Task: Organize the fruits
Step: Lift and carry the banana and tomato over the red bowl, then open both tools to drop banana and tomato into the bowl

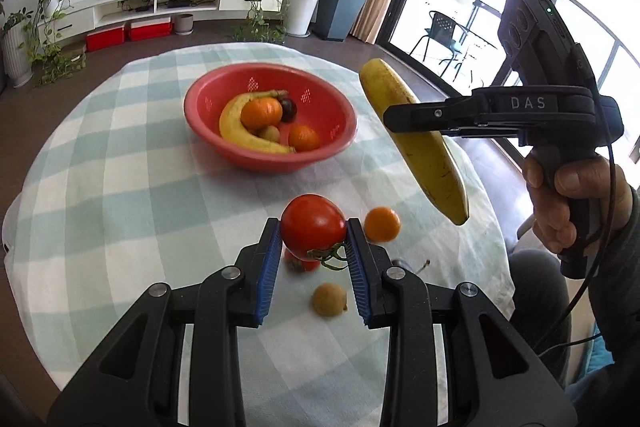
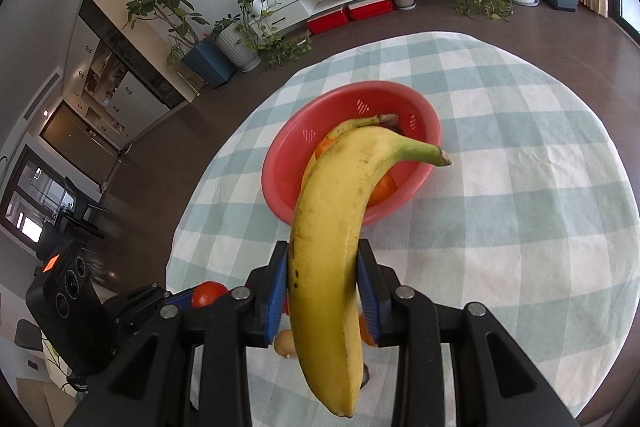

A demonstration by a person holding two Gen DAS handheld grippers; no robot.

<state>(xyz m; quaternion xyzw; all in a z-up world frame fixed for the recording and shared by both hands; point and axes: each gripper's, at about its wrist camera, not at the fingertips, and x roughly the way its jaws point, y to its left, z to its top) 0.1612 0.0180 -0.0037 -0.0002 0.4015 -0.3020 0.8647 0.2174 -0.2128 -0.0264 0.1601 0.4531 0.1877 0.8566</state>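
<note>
My left gripper (image 1: 313,233) is shut on a red tomato (image 1: 312,225) with a green stem, held above the checked tablecloth. My right gripper (image 2: 323,263) is shut on a yellow banana (image 2: 332,247), held in the air; the left wrist view shows that banana (image 1: 416,143) at the right, clamped by the black right gripper (image 1: 394,119) in a person's hand (image 1: 560,207). The red bowl (image 1: 224,143) at mid-table holds another banana, two oranges, a dark plum and a small brown fruit. In the right wrist view the held banana partly covers the bowl (image 2: 288,163).
On the cloth below the tomato lie an orange (image 1: 382,224), a small brown fruit (image 1: 329,299), a blurred red fruit (image 1: 298,264) and a dark stem piece. The round table's edge (image 1: 502,227) runs at the right. Potted plants, a TV shelf and windows stand beyond.
</note>
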